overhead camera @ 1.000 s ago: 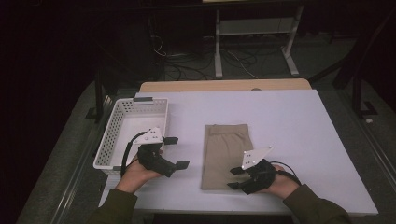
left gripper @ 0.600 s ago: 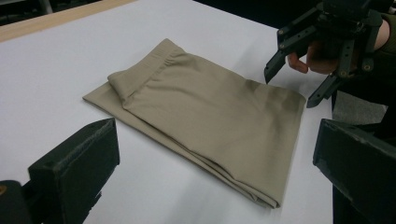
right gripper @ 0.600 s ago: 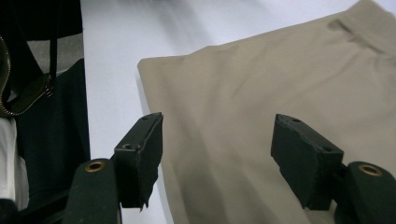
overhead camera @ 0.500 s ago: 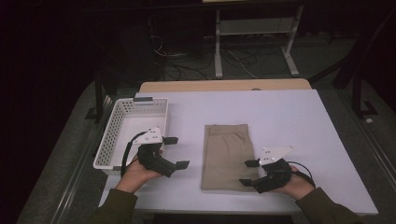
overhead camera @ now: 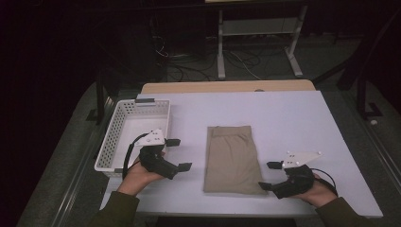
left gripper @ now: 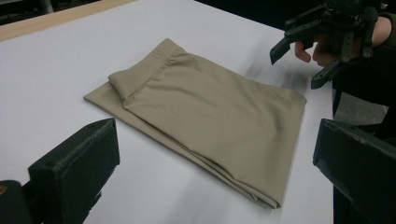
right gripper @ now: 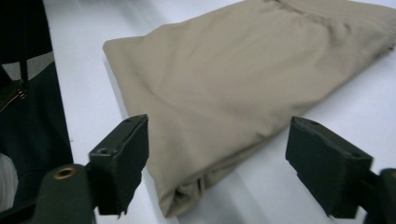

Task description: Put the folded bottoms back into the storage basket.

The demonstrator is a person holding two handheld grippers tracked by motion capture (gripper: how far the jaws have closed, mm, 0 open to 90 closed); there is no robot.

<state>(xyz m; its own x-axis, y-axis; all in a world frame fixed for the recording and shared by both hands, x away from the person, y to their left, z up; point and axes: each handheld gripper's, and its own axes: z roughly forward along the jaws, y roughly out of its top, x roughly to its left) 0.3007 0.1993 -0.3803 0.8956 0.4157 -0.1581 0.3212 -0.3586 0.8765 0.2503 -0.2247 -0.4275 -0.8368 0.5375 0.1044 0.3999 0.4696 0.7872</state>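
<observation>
On the white worktop lies a folded pair of khaki trousers, flat and square between both hands. Just off its near right corner, the right tongs have just been opening, nothing between the jaws, apparently lining up on that corner. Left tongs hover wide open and empty beside the white basket, likely the trousers' destination.

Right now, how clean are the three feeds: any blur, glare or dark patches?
High view: room behind is near black, the table evenly lit, no glare. Left gripper view: folded khaki garment sharp, near jaws soft. Right gripper view: the garment's far edge smears slightly; the dark near jaws are crisp.
</observation>
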